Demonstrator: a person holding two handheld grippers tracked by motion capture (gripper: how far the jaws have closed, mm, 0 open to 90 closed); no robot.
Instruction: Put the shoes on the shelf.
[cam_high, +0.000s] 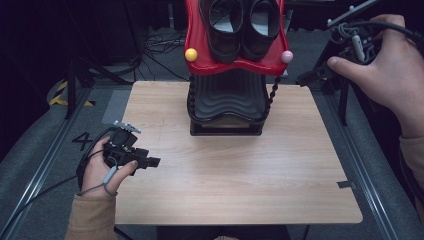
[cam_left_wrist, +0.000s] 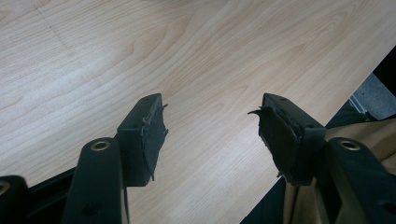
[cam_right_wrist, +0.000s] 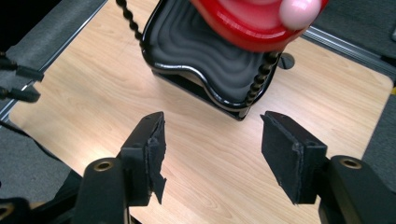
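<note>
On the floor (cam_high: 45, 150), a "4" (cam_high: 82, 140).

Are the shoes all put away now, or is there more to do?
Done: two black shoes sit on the red top tray of the rack. In hand: nothing; the left gripper and right gripper are open and empty. Left: the black ridged lower tray holds no shoes.

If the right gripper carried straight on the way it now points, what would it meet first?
Probably the black ribbed lower tray of the shoe stand; the right gripper is open and empty, bare tabletop beneath. Depth is uncertain.
</note>
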